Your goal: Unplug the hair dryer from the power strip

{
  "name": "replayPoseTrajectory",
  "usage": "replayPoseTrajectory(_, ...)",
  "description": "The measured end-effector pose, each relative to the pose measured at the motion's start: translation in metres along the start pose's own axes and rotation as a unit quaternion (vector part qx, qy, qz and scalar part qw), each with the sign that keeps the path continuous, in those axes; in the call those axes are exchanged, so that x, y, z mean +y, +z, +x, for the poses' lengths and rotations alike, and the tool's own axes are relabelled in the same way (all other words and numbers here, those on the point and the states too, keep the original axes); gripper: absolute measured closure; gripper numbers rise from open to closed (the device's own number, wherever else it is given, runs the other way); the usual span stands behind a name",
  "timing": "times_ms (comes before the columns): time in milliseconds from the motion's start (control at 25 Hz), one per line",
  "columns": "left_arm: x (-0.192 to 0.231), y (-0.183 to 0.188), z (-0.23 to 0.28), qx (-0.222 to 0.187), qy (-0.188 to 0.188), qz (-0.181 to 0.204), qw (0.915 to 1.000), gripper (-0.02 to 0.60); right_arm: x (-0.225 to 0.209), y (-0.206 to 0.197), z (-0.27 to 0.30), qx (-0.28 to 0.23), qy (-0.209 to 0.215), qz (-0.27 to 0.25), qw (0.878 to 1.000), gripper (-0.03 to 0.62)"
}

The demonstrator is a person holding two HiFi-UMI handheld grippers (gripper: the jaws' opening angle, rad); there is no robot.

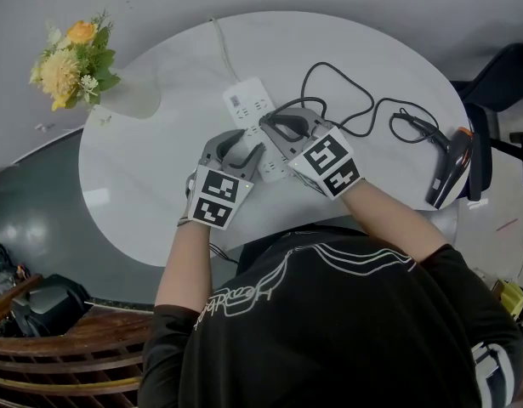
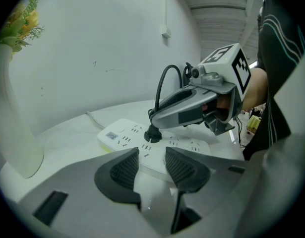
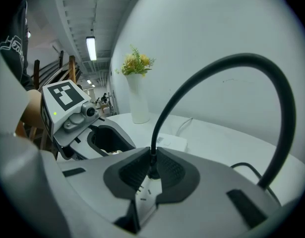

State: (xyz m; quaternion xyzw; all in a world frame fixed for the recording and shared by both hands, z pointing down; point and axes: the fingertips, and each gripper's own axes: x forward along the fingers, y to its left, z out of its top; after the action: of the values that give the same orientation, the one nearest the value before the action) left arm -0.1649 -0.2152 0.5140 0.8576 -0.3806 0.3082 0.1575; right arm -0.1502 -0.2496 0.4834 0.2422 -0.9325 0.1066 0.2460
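Observation:
A white power strip point(image 1: 248, 100) lies in the middle of the round white table point(image 1: 142, 194). The hair dryer's black plug point(image 2: 152, 133) sits in one of its sockets. My right gripper point(image 1: 270, 124) is shut on that plug point(image 3: 152, 170), the dark pads pressing both its sides. The black cord point(image 3: 202, 78) arches up out of the jaws and runs to the black hair dryer point(image 1: 448, 164) at the table's right edge. My left gripper point(image 1: 254, 153) is open at the strip's near end point(image 2: 127, 135), its pads apart just above the white casing.
A white vase point(image 1: 129, 96) of yellow flowers point(image 1: 74, 58) stands at the table's far left. The strip's white cable point(image 1: 220, 45) runs off the far edge. A dark chair point(image 1: 499, 75) stands to the right and wooden furniture point(image 1: 65, 347) at lower left.

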Motion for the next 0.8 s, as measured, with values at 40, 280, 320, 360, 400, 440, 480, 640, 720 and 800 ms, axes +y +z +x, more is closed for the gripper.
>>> replayPoseTrajectory(40,0.000,0.000,0.000,0.001,-0.002,0.001,1.0000,0.411,0.002,0.001,0.000,0.005,0.000,-0.007,1.000,0.569)
replayPoseTrajectory(280,0.002,0.000,0.000,0.004,-0.003,-0.009,0.9999,0.410,0.009,0.006,0.004,0.017,-0.003,-0.043,0.999,0.569)
replayPoseTrajectory(320,0.001,0.000,0.000,0.005,-0.002,-0.009,0.9999,0.411,0.009,0.006,0.004,0.019,-0.004,-0.044,0.999,0.569)
replayPoseTrajectory(360,0.001,0.000,0.001,0.008,-0.001,-0.007,0.9999,0.411,0.008,0.005,0.004,0.021,-0.004,-0.043,0.999,0.569)
replayPoseTrajectory(400,0.001,0.000,0.001,0.010,-0.001,-0.005,0.9999,0.411,0.007,0.004,0.004,0.022,-0.003,-0.042,0.999,0.569)
replayPoseTrajectory(440,0.001,0.000,0.001,0.013,0.000,-0.004,0.9999,0.411,0.006,0.003,0.004,0.023,-0.001,-0.038,0.999,0.569)
replayPoseTrajectory(480,0.001,0.001,0.001,0.014,0.001,-0.003,0.9999,0.410,0.005,0.002,0.003,0.023,0.001,-0.030,0.999,0.569)
replayPoseTrajectory(640,0.000,0.002,0.003,0.015,0.002,-0.001,0.9999,0.411,-0.005,-0.001,0.000,0.008,0.009,0.007,1.000,0.569)
replayPoseTrajectory(720,0.000,0.002,0.003,0.016,-0.002,0.000,0.9999,0.411,-0.006,-0.001,-0.001,0.004,0.014,0.014,1.000,0.569)
replayPoseTrajectory(800,0.000,0.001,0.004,0.019,-0.005,0.001,0.9998,0.411,-0.006,-0.001,-0.001,0.005,0.015,0.015,1.000,0.569)
